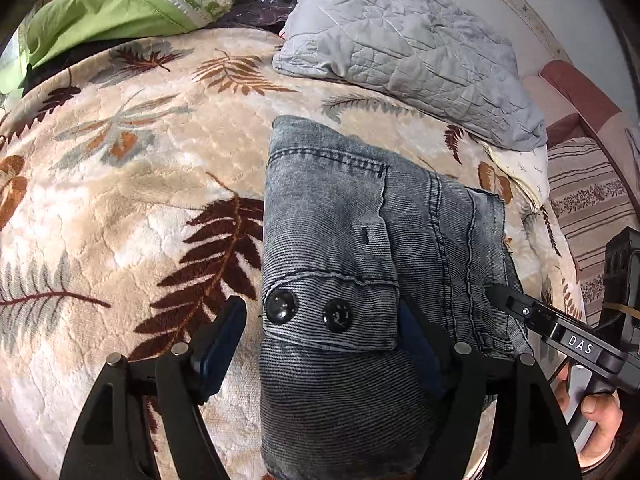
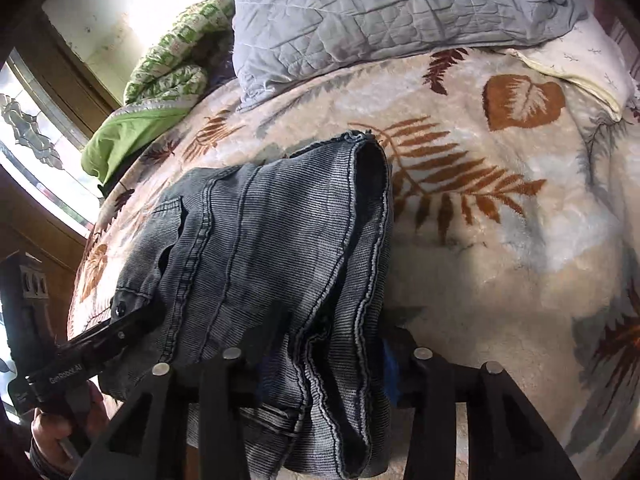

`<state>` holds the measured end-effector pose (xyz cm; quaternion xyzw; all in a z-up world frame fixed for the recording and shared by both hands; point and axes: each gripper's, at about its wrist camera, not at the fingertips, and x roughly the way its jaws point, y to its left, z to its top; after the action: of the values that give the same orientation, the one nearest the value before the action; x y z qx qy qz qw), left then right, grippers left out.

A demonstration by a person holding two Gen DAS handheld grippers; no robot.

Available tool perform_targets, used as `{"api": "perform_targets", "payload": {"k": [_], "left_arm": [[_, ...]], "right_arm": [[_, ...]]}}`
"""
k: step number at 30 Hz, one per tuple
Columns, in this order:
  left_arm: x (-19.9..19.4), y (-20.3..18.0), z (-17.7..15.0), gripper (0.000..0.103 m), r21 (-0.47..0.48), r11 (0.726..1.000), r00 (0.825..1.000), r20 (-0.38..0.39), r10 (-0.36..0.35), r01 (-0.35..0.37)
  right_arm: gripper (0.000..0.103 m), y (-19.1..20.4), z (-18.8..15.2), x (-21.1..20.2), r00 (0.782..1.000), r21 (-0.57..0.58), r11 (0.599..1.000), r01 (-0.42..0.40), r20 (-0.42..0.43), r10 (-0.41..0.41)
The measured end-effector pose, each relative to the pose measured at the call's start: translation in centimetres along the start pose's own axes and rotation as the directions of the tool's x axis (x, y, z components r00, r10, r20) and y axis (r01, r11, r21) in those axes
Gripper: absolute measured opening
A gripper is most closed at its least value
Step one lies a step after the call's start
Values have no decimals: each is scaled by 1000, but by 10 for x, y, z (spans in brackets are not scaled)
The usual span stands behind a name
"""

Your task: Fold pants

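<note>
Leaf-patterned blanket (image 1: 132, 200) carries folded grey pants (image 1: 352, 248), with the left hand-held gripper (image 1: 320, 336) spread wide around their waistband and the right hand-held gripper (image 2: 328, 344), at 3 o'clock, straddling bunched fabric, grip unclear.

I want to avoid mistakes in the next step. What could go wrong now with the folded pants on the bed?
1. The left claw stands open around the waistband flap of the pants; closing may catch only that top layer, so the fold could open.
2. The right claw has thick hem layers between its fingers; some layers may slip out.
3. The plush blanket is soft, so a fingertip could snag it.
</note>
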<state>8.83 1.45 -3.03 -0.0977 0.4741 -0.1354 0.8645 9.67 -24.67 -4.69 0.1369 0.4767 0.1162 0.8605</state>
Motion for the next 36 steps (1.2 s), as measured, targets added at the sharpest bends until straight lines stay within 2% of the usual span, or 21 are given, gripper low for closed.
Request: {"api": "perform_targets", "payload": {"k": [2,4,6,8,10,12,16,19,22,24,28,32,36], "left_arm": [[-21,-4,-1,79,20,1000,998,55,23,-24],[-39,-10,-7,83,57,996,992,109,64,-70],[-49,-11,-16,85,71,989,982,144,122,-133],[-41,-12,-28,87,89,981,978,134,160,-172],[-16,-13,-39,89,133,964,972,74,223,-232],[-14,-9,-44,90,104,969,972,95,213,-222],[-30,-15,-36,90,115,964,967,108,230,-242],[-44,-22,-37,90,134,951,954,152,257,-277],[-54,-24,-39,90,131,952,953,169,252,-275],[-59,-24,-42,90,127,949,948,175,265,-289],[-68,-18,-56,90,101,948,941,191,279,-302],[-70,-9,-72,90,68,953,945,164,283,-296],[-74,-7,-77,90,50,956,948,155,280,-290]], "right_arm": [[54,8,0,-22,998,-25,999,23,54,-22],[63,16,-6,-46,991,-58,998,25,130,-17],[64,26,-18,-62,985,-84,996,34,171,-19],[66,34,-30,-63,985,-109,993,42,170,-23],[68,39,-40,-42,992,-155,984,87,104,-71],[68,35,-50,-12,989,-178,973,145,6,-146],[70,35,-47,-35,991,-141,983,121,66,-112],[71,41,-46,-59,985,-155,980,127,135,-106],[74,44,-54,-75,978,-149,980,134,178,-107],[76,45,-59,-80,977,-145,980,139,184,-112],[88,43,-81,-85,975,-131,980,147,185,-121],[93,46,-100,-78,977,-175,967,186,138,-163],[95,52,-106,-80,970,-208,953,219,154,-189]]}}
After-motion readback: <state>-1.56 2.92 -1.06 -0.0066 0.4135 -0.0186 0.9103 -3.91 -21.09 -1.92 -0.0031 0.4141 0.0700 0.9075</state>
